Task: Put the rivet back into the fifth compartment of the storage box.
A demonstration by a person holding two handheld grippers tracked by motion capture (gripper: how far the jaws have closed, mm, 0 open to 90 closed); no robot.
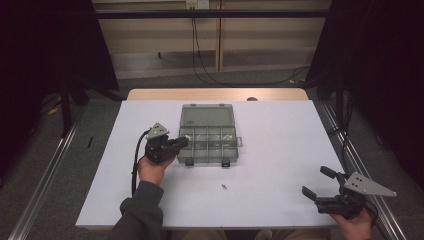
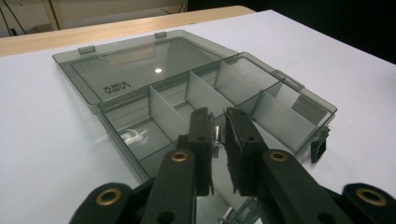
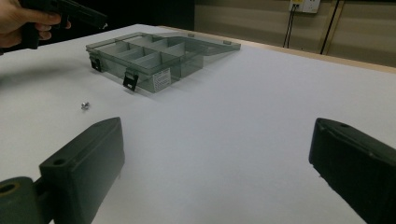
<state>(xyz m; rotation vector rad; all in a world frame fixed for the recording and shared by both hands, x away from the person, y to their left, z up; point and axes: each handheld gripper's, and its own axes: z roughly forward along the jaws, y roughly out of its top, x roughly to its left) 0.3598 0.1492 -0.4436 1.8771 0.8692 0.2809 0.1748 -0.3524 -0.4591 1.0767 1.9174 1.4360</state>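
While gripped: one screw (image 2: pixel 216 135), one loose (image 1: pixel 224 186).

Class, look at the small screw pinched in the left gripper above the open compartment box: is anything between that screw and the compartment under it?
Nothing visible is. The left gripper holds the screw over the open box; the lid lies folded back flat, and the dividers stand to either side, not under it.

One open organizer box (image 1: pixel 207 134) — two screws: one pinched (image 2: pixel 216 136), one loose (image 1: pixel 224 186).
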